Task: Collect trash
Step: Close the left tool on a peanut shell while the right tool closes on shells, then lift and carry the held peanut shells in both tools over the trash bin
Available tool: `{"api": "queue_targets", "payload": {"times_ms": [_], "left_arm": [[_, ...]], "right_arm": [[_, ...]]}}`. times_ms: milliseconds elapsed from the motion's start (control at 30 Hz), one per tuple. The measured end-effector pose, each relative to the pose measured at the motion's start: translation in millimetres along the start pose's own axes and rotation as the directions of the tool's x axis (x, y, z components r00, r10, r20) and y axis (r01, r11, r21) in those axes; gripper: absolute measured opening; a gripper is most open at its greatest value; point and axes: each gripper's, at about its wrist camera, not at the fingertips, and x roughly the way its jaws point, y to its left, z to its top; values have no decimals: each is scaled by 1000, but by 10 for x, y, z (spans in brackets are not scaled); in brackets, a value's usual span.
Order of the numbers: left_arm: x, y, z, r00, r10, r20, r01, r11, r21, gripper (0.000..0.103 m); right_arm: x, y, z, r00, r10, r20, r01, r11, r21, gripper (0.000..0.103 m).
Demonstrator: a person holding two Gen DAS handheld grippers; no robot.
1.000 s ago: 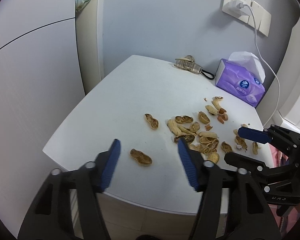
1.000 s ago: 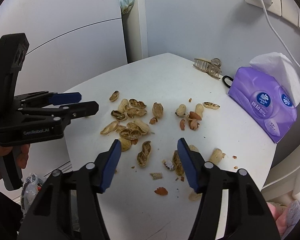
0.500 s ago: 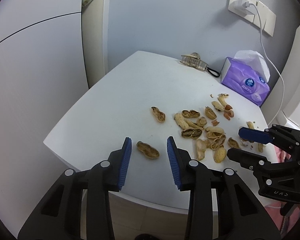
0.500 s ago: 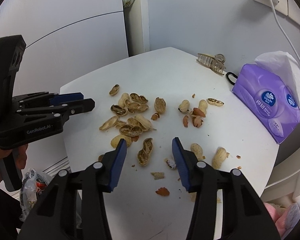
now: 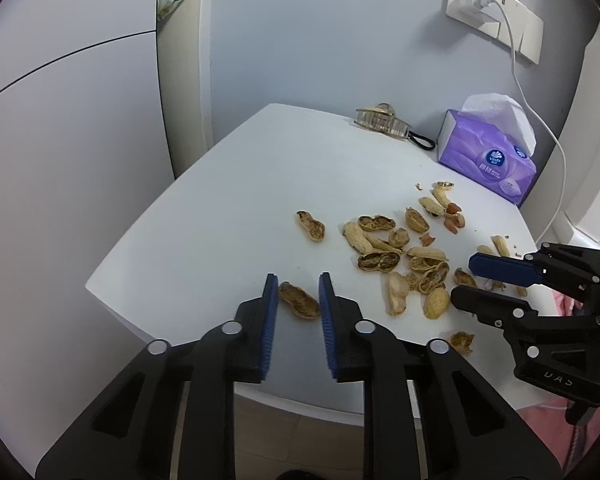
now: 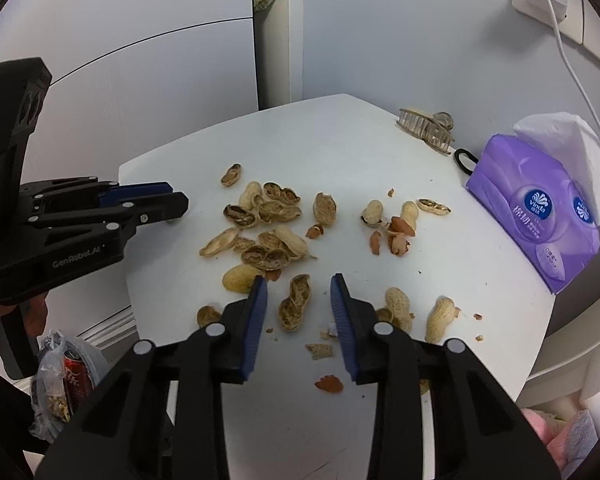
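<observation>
Peanut shells, tan and mostly split open, are scattered all over my white rounded tabletop, bunched in the middle with strays toward the near edge. The one I care about on the left side is a lone open half shell sitting between the blue pads of my left gripper. Its long axis runs roughly 10 to 4 o'clock in the left wrist view, hollow side up. The jaws are narrowed around it, but there's a visible gap on each side, so nothing is gripped.

My right gripper is in the same spot with another open double-lobed shell: that one lies almost straight along the fingers, 12:30 to 6:30 in the right wrist view, hollow side up too. Jaws are parted wider than the shell, not touching it.

Other stuff: a purple soft pack of tissues with a white sheet sticking out sits at about 2 o'clock near the wall, with a clear plastic claw hair clip and a black hair tie just beside it. A white charger cable hangs from the wall socket. Down at 8 o'clock off the table there's a clear plastic bag with a red soda can in it.
</observation>
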Motion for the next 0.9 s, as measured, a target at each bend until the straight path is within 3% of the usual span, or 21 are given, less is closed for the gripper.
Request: {"api": "queue_targets", "payload": {"times_ms": [167, 233, 900], "left_arm": [[-3, 0, -2, 1000, 3, 2, -3, 1000, 3, 16], [-1, 1, -2, 1000, 2, 2, -2, 1000, 3, 11], [-226, -31, 47, 999, -2, 36, 2, 1000, 11, 10]], "right_arm": [[0, 13, -9, 1000, 9, 4, -9, 1000, -5, 17], [-1, 24, -13, 1000, 8, 5, -8, 1000, -9, 17], [-214, 66, 23, 998, 40, 49, -41, 999, 31, 16]]}}
